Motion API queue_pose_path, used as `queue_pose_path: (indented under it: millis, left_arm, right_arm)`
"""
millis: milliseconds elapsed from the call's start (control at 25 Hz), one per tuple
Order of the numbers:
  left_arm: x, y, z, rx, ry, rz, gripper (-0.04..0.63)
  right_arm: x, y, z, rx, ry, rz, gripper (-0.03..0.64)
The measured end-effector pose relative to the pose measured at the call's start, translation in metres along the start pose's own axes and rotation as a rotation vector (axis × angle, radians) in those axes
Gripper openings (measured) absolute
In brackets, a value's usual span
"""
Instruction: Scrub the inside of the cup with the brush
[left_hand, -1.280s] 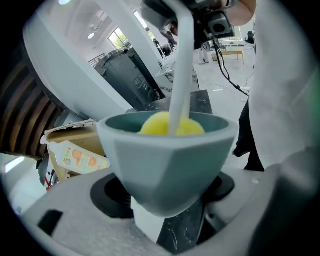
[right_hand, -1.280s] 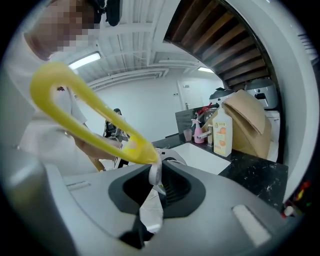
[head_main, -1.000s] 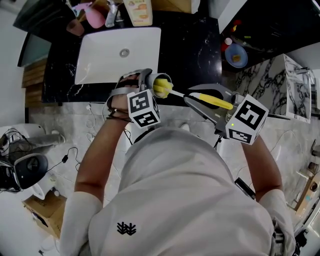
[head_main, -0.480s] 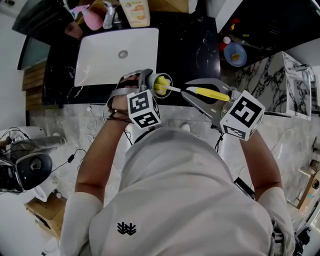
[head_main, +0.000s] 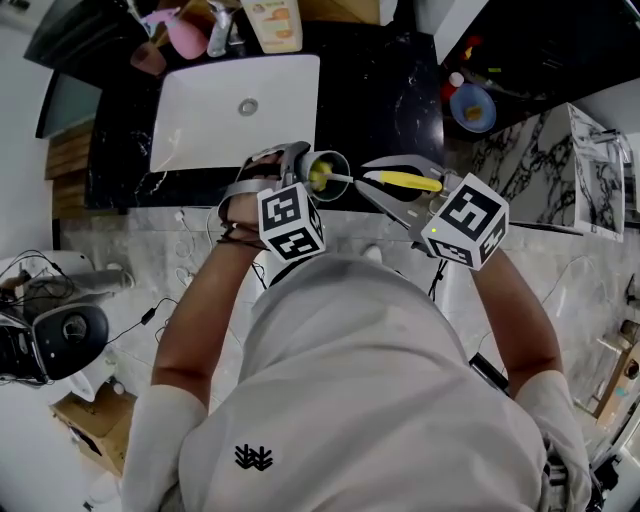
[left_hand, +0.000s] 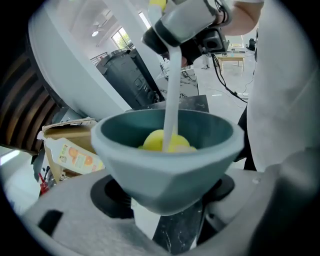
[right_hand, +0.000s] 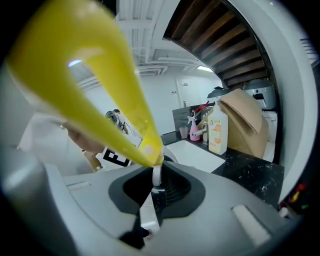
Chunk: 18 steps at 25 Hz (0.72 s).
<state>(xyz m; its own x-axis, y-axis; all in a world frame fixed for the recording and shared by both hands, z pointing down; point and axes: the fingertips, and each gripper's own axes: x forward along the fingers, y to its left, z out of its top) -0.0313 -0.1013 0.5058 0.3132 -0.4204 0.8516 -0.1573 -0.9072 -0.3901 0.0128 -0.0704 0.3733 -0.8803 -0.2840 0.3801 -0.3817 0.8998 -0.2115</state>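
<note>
We find the cup (left_hand: 165, 172) wall hiding the lower part of the brush (left_hand: 161, 141) head, centre frame; its handle is cut off at the top edge.

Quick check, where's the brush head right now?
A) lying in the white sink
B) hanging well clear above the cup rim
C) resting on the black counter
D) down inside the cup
D: in the left gripper view the brush has its yellow head sitting down inside the cup, with the white shaft rising out past the rim toward the right gripper.
</note>
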Motion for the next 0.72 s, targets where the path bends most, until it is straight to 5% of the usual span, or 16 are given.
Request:
queue_pose_path:
  millis: [720]
  left_arm:
    - [0.002,0.007,-0.020,-0.069,-0.010,-0.012,0.364]
  right_arm:
    - [-0.048,0.002,0.019,-0.012,-0.019,0.004,0.049]
